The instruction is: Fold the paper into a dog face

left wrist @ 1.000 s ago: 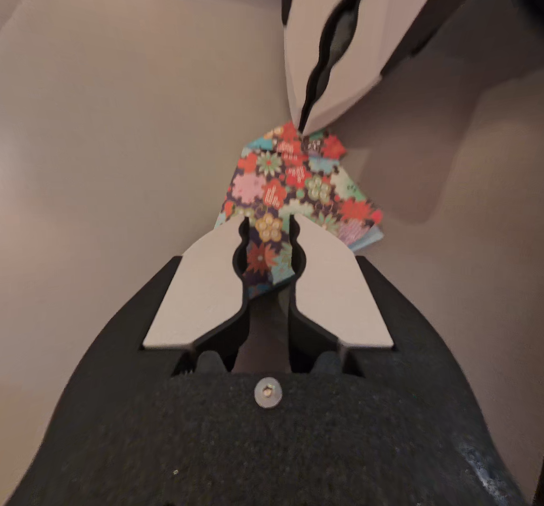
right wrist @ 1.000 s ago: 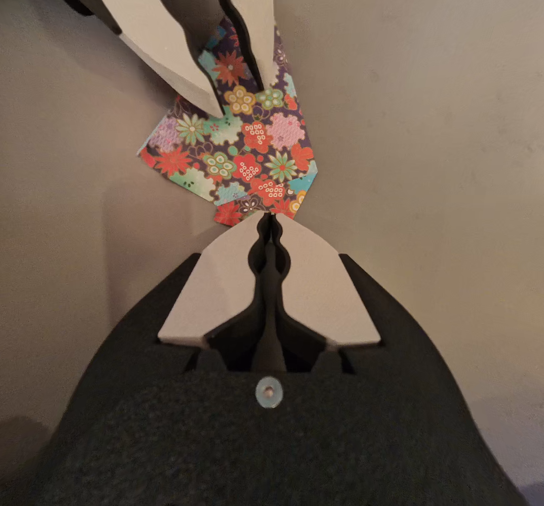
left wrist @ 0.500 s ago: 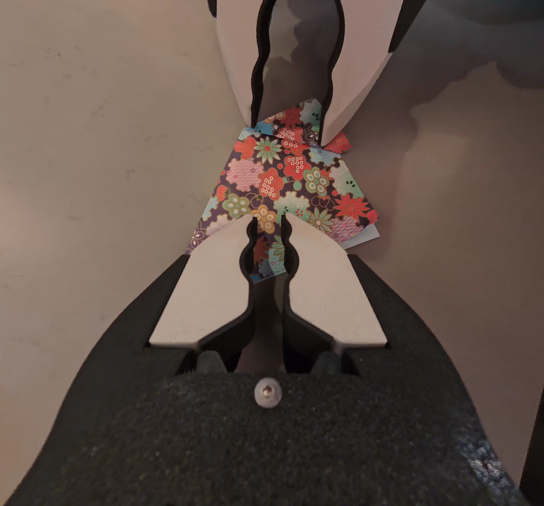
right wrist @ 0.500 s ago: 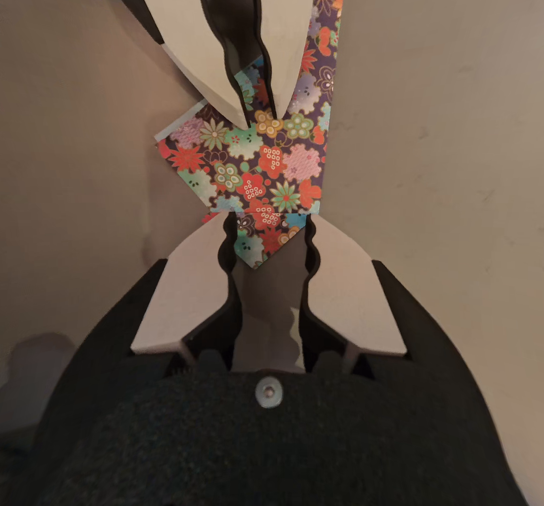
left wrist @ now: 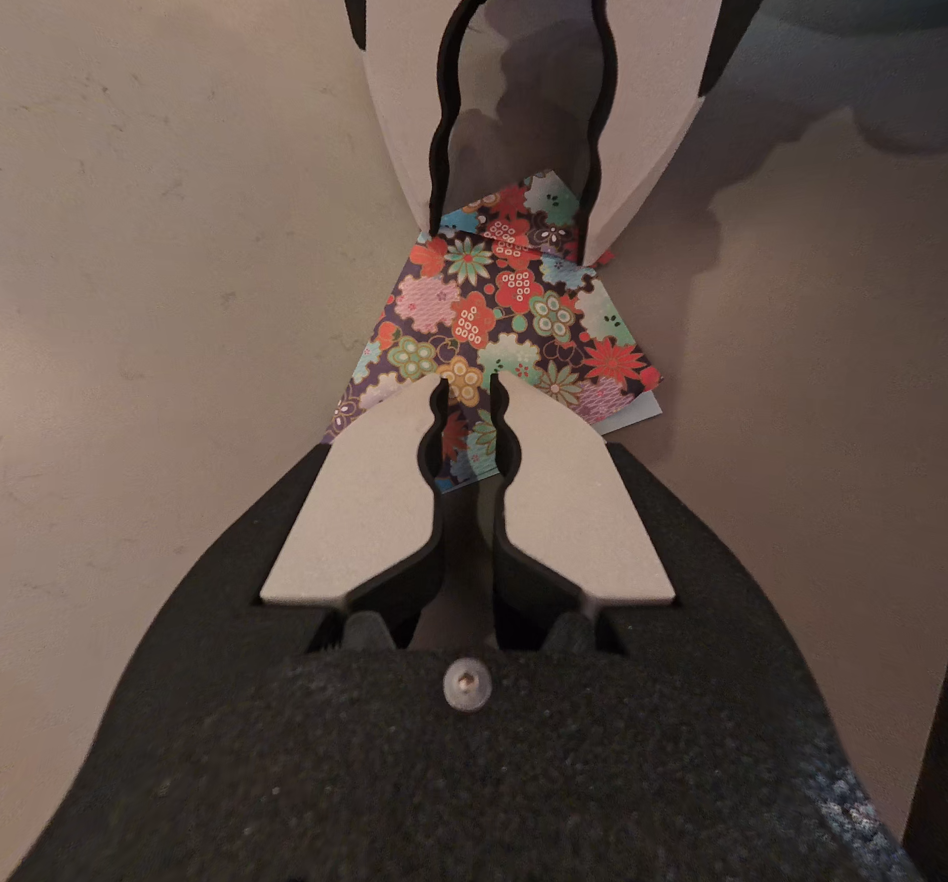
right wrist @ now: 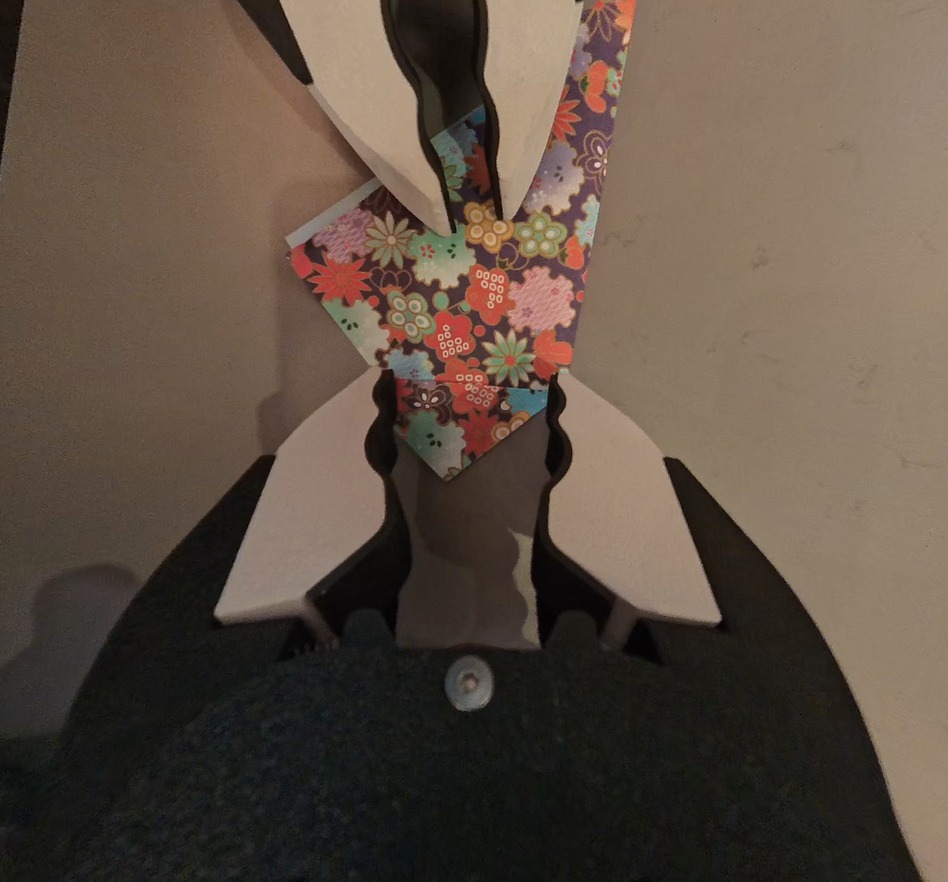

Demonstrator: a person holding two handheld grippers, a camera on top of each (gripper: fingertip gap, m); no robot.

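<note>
Folded floral paper (left wrist: 505, 324) flat on beige table (left wrist: 179, 241), mid-frame in both wrist views; dark ground with red, pink, teal and orange flowers. Pale blue underside peeking out at right corner in left wrist view (left wrist: 631, 413), at left corner in right wrist view. Small pointed flap (right wrist: 461, 421) folded at lower centre of right view; long narrow point running to upper right of that frame. Left gripper (left wrist: 468, 385) at lower centre of own view, jaws slightly apart, tips over near edge of paper, a strip of paper showing in the gap; contact unclear. Right gripper (right wrist: 469, 380) lower centre of own view, jaws wide apart, straddling the pointed flap, not pinching. Each gripper facing the other from top of opposite frame.
</note>
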